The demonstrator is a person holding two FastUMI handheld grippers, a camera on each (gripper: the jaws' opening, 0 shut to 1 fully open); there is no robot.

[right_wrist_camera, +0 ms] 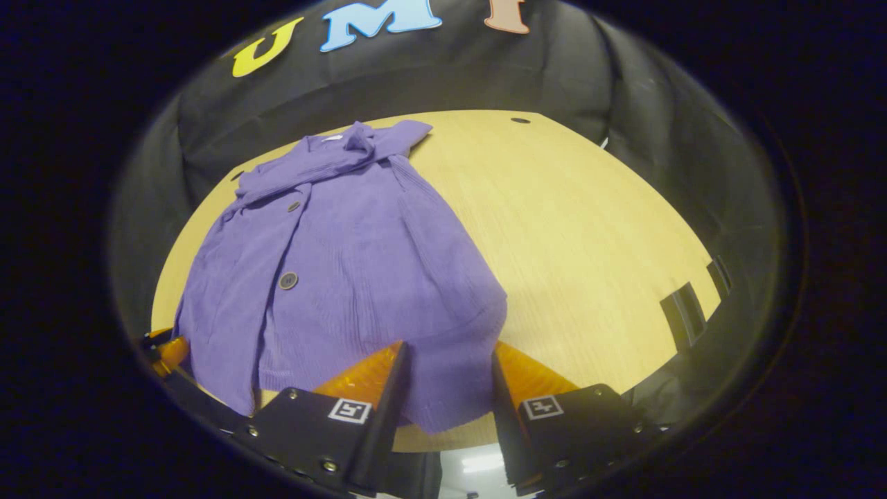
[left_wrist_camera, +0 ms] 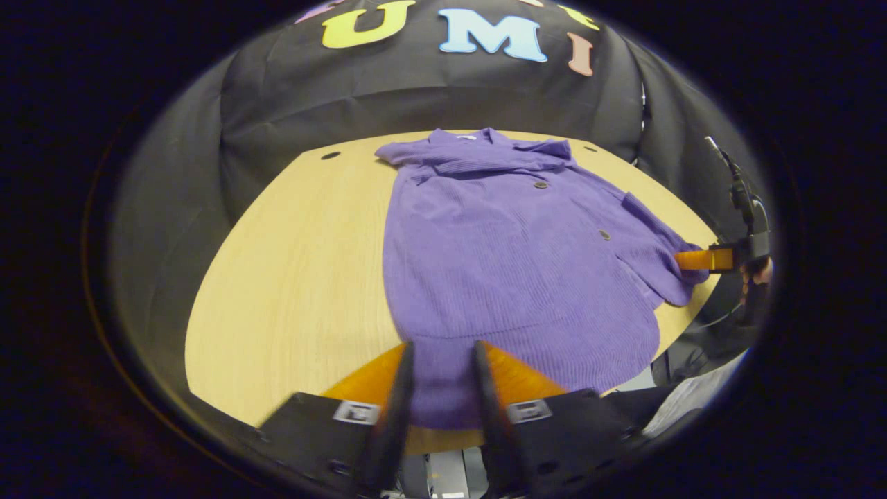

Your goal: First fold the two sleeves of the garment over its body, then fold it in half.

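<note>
A purple knitted cardigan (left_wrist_camera: 513,256) lies flat on the wooden table (left_wrist_camera: 298,277), collar at the far side, buttons up, both sleeves folded in over its body. My left gripper (left_wrist_camera: 443,367) is at the near hem, its fingers a narrow gap apart, and the cloth seen between them lies flat and unbunched. My right gripper (right_wrist_camera: 447,371) stands the same way over the hem (right_wrist_camera: 443,402) at the other corner. In the left gripper view the right gripper (left_wrist_camera: 703,260) touches the hem's right corner. The right gripper view shows the left gripper (right_wrist_camera: 163,353) at the hem's left corner.
The cardigan's hem hangs slightly over the table's near edge (left_wrist_camera: 443,440). Bare wood lies to the left of the garment (left_wrist_camera: 291,298) and to its right (right_wrist_camera: 589,242). Black clamps (right_wrist_camera: 682,315) sit on the table's right edge. A hand (left_wrist_camera: 759,274) holds the right gripper.
</note>
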